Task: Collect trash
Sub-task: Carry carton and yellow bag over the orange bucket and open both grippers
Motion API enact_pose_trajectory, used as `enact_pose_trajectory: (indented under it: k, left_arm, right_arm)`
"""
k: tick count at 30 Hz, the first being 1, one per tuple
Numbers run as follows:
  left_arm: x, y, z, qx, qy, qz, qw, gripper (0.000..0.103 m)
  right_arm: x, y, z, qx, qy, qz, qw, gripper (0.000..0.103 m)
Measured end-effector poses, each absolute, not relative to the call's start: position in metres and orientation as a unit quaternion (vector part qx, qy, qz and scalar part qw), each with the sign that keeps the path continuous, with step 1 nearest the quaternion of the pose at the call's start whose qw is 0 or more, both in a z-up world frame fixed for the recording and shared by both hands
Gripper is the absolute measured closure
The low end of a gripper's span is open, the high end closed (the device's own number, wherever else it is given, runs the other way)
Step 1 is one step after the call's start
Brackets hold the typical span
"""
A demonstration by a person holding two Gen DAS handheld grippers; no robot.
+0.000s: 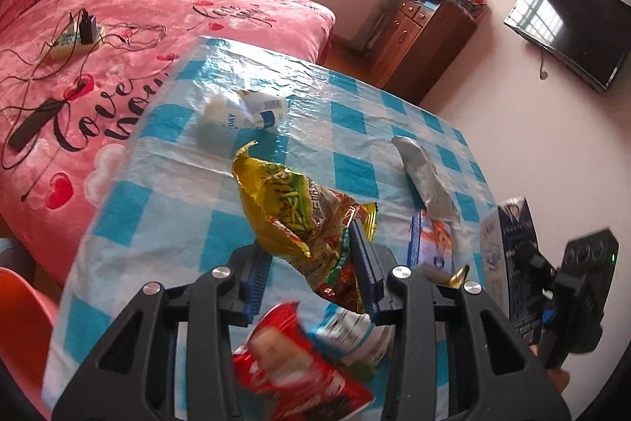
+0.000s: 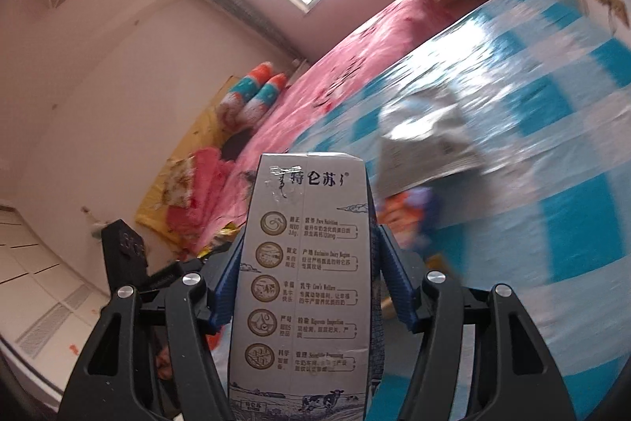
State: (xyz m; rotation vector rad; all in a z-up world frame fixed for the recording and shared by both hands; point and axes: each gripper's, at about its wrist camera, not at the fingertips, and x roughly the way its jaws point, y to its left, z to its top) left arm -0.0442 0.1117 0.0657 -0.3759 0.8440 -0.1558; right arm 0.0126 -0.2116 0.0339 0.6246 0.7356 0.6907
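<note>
My left gripper (image 1: 311, 247) is shut on a yellow and green snack bag (image 1: 299, 208) and holds it above the blue checked table (image 1: 165, 192). My right gripper (image 2: 303, 259) is shut on a grey milk carton (image 2: 303, 287), tilted, off the table's edge; the carton and gripper also show in the left wrist view (image 1: 508, 259). On the table lie a red snack bag (image 1: 299, 369), a white and blue wrapper (image 1: 351, 338), a small blue packet (image 1: 430, 239), a silver foil bag (image 1: 422, 172), and crumpled white plastic bottles (image 1: 240, 113).
A pink bed (image 1: 98, 66) with cables and a charger lies left of the table. An orange chair (image 1: 19, 310) is at the lower left. A wooden cabinet (image 1: 426, 38) and a wall TV (image 1: 568, 26) stand beyond the table.
</note>
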Motion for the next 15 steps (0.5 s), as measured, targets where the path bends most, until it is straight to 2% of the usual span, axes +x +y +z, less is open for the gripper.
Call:
enact_pose_trajectory:
  k: [6, 15]
  left_arm:
    - [-0.075, 0.139, 0.064, -0.172, 0.405, -0.067, 0.896, 0.063]
    - [-0.141, 0.223, 0.05, -0.181, 0.412, 0.007, 0.893, 0.062]
  right_arm:
    - [0.009, -0.155, 0.036, 0.281, 0.379, 0.371, 0.8, 0.04]
    - [-0.005, -0.049, 0.046, 0.226, 0.427, 0.445, 0.754, 0.04]
